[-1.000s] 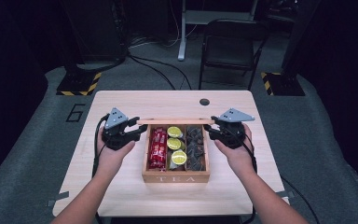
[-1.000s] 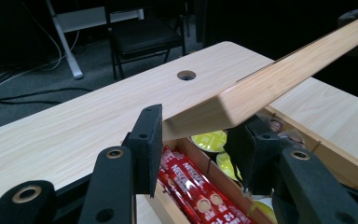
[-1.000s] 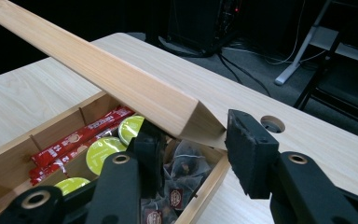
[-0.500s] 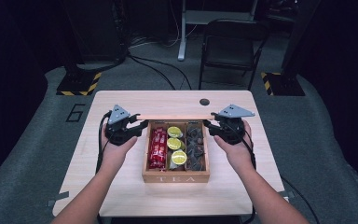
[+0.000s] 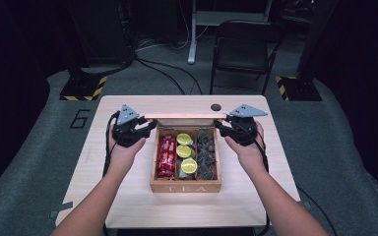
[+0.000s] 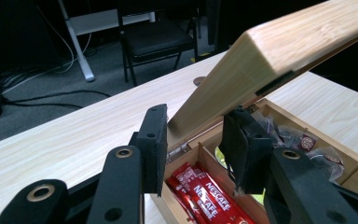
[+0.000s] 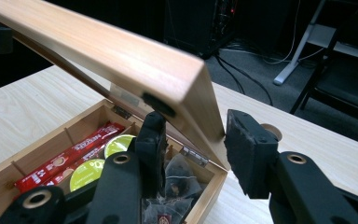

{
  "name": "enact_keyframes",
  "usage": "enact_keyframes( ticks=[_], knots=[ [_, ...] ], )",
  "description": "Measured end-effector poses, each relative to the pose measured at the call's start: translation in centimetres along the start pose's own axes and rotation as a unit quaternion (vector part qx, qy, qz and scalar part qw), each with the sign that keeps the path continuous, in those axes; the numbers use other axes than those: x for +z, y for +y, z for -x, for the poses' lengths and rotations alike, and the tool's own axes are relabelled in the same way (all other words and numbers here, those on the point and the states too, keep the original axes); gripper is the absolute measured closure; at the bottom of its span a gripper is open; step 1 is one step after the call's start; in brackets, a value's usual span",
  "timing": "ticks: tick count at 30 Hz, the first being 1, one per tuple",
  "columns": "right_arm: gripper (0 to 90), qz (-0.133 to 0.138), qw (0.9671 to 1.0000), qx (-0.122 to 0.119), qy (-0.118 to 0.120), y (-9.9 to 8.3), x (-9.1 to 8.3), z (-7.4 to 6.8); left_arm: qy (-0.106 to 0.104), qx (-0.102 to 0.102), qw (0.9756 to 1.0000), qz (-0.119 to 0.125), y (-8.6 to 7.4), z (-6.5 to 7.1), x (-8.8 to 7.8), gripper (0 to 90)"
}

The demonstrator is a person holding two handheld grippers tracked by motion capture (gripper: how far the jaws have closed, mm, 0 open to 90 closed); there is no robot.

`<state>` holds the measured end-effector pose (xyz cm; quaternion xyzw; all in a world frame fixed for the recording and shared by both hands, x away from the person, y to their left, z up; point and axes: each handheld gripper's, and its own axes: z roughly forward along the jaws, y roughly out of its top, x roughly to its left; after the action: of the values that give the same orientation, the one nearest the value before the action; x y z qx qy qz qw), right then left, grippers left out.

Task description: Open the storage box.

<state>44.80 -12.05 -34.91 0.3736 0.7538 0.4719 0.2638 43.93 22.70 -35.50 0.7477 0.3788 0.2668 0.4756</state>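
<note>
The left tongs (image 5: 147, 129) and right tongs (image 5: 222, 128) each pinch one end of the raised lid (image 5: 184, 117) of the tea box (image 5: 185, 187) in the high view. The left jaws have just been closing on it. The lid's long axis runs from 9 to 3 o'clock above the box's rear edge. The box sits mid-worktop (image 5: 128, 196), its front wall lettered "TEA" and facing 6 o'clock.

In the left gripper view, the left tongs (image 6: 193, 140) straddle the lid's (image 6: 279, 51) near end, which slants up toward 2 o'clock. Red sachets (image 6: 205, 196) below read "NESCAFE".

In the right gripper view, the right tongs (image 7: 193, 140) flank the lid's (image 7: 102, 46) end, which stretches away toward 10 o'clock. Red sachets (image 7: 70, 156), green-topped capsules (image 7: 91, 175) and dark tea bags (image 7: 179, 179) lie in separate compartments.
</note>
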Motion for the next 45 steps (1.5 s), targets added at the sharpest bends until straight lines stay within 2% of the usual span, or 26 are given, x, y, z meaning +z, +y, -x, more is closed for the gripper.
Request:
enact_keyframes(
  ticks=[2, 7, 11, 22, 28, 40, 45],
  knots=[
    [56.9, -0.001, 1.0000, 0.006, -0.002, 0.0, 0.3, 0.1, 0.001, 0.002, 1.0000, -0.001, 0.2, -0.1, 0.1, 61.3],
    [55.5, 0.004, 1.0000, 0.003, -0.008, 0.0, 0.8, 0.3, -0.001, 0.010, 0.9999, -0.009, 0.8, -0.5, 0.3, 61.8],
    [55.4, 0.000, 0.9998, -0.003, -0.018, 0.0, 1.5, 0.6, 0.003, 0.001, 1.0000, -0.003, 1.3, -0.7, 0.8, 62.1],
    [55.7, -0.006, 0.9999, 0.000, -0.015, 0.6, 2.9, 1.3, -0.006, -0.014, 0.9999, 0.003, 1.9, -1.7, 1.5, 62.0],
    [56.3, -0.010, 0.9998, -0.003, -0.016, 0.9, 3.5, 1.7, -0.007, -0.014, 0.9999, -0.007, 2.5, -2.1, 1.8, 62.3],
    [58.1, -0.019, 0.9995, -0.008, -0.023, 1.2, 4.5, 2.1, -0.001, -0.023, 0.9997, -0.012, 3.4, -2.7, 2.7, 62.9],
    [57.9, -0.021, 0.9995, 0.002, -0.024, 1.3, 4.9, 2.3, 0.007, -0.023, 0.9995, -0.018, 3.8, -2.8, 3.0, 63.4]
  ],
)
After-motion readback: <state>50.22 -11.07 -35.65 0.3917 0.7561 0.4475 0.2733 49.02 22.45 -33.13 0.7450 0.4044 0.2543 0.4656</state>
